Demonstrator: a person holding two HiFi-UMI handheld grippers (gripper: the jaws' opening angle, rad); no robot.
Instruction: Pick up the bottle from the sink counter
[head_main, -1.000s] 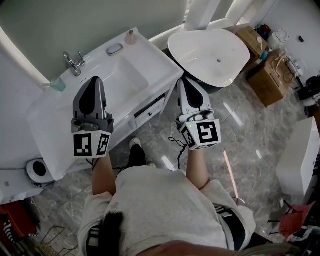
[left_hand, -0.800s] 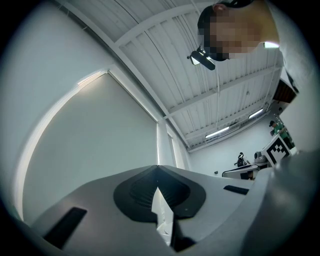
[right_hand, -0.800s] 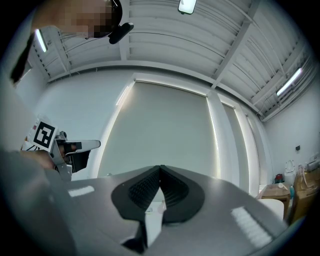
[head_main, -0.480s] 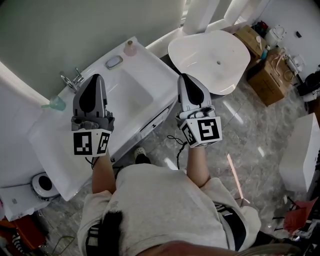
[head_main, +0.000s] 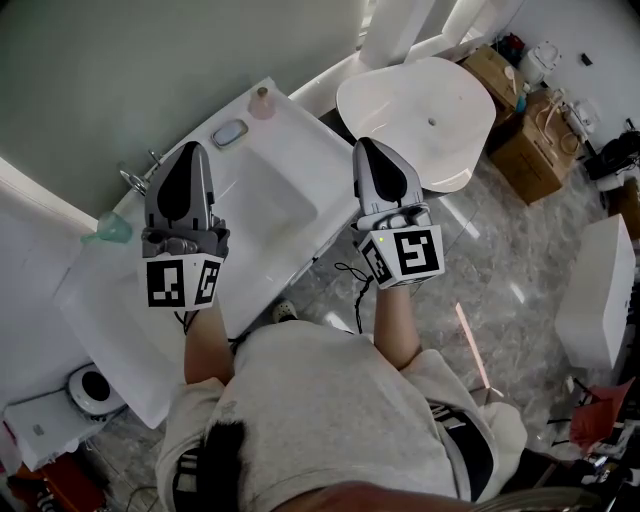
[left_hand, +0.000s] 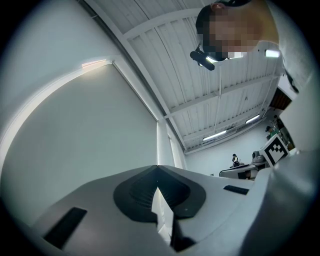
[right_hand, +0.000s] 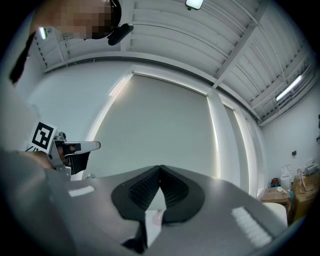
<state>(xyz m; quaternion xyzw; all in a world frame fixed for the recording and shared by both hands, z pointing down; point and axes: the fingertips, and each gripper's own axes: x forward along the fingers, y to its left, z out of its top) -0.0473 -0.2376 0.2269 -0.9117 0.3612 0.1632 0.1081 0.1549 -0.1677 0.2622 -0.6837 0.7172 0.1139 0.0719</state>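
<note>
— Where is the bottle?
— The small pink bottle (head_main: 262, 102) stands upright at the far right corner of the white worktop (head_main: 110, 285), near an oval soap dish (head_main: 229, 133).
— And the grippers?
— Both are well apart from it. The left gripper (head_main: 190, 152) is held over the left side of the basin (head_main: 275, 190), near the faucet (head_main: 133, 178). The right gripper (head_main: 362, 146) is held past the worktop's right edge, near the white bathtub (head_main: 415, 105).
— Jaws?
— Closed tip to tip on both grippers, with nothing between them.
</note>
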